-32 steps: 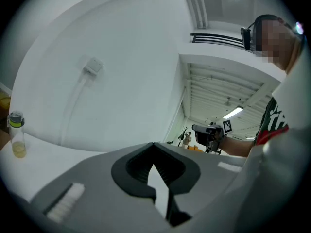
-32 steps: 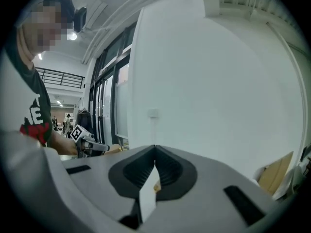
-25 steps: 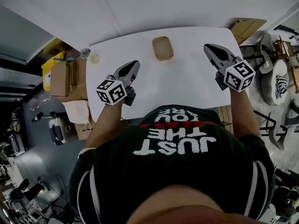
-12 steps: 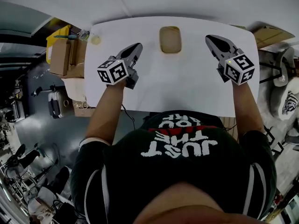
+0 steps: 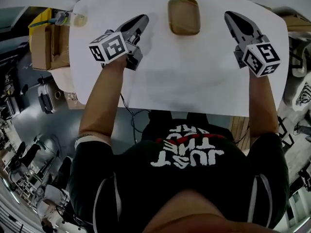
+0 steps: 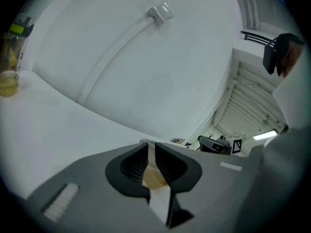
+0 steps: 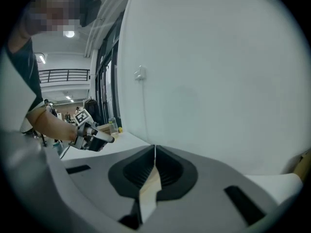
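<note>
Flanking wooden tray (image 5: pixel 183 16), both advanced since before, left hand-held gripper (image 5: pixel 143 19) seemingly cracked apart, right hand-held gripper (image 5: pixel 229 17) pressed together

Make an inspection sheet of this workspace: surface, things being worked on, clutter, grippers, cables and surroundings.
Surface: white table, seen from above, no marks visible.
Job's things: wooden tray at the far edge, between the two grippers, touched by neither.
Clutter: bottle with yellowish liquid at the far left corner.
Grippers: left gripper has jaws a narrow gap apart and holds nothing; right gripper has jaws together and holds nothing.
Cables: dark cable hangs below the near table edge; wall box with white conduit running down the wall.
Surroundings: cardboard boxes left of the table; white wall behind it.
</note>
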A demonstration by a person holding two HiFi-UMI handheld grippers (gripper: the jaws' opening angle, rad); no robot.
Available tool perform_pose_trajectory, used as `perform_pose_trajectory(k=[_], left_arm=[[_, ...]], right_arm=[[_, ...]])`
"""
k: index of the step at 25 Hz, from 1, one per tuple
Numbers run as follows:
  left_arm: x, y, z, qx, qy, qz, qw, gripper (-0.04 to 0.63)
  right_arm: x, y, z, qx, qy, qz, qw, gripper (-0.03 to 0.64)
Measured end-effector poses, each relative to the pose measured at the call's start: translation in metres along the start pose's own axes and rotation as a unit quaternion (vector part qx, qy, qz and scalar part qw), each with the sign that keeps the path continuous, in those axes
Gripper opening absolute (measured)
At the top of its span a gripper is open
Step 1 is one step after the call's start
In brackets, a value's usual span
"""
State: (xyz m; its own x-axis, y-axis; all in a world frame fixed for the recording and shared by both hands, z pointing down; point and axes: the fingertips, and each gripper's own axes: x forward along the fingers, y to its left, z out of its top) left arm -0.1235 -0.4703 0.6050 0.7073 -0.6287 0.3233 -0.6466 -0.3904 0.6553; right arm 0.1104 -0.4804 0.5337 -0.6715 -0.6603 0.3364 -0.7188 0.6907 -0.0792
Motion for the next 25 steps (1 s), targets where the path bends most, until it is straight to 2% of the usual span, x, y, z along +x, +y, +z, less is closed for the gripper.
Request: perform_pose_trajectory(k=[4,8,13,19,25], left_arm=[[0.018,0.017,-0.017,-0.043,0.019,-0.031,0.9984,0.088],[0.039,0.027,-0.032,-0.099,0.034,-0.059,0.9927,0.140],[0.063,0.028,-0.037,-0.195,0.033,-0.085,0.9766,0.183],[0.077,0.022,-0.043,-0.250,0.039,-0.122,0.9598,0.189],[0.084,0.013,-0.048,-0.264,0.050,-0.124,0.9551,0.186]], right_arm=[[0.013,-0.003,-0.018,-0.014,-0.007,-0.016,1.000,0.008],[0.018,-0.022,-0.040,-0.009,-0.014,-0.045,0.999,0.008],[0.019,-0.043,-0.054,0.003,-0.026,-0.071,0.997,0.008],[0.031,-0.039,-0.061,0.000,-0.024,-0.065,0.998,0.008],[0.026,-0.037,-0.062,0.007,-0.026,-0.062,0.998,0.008]])
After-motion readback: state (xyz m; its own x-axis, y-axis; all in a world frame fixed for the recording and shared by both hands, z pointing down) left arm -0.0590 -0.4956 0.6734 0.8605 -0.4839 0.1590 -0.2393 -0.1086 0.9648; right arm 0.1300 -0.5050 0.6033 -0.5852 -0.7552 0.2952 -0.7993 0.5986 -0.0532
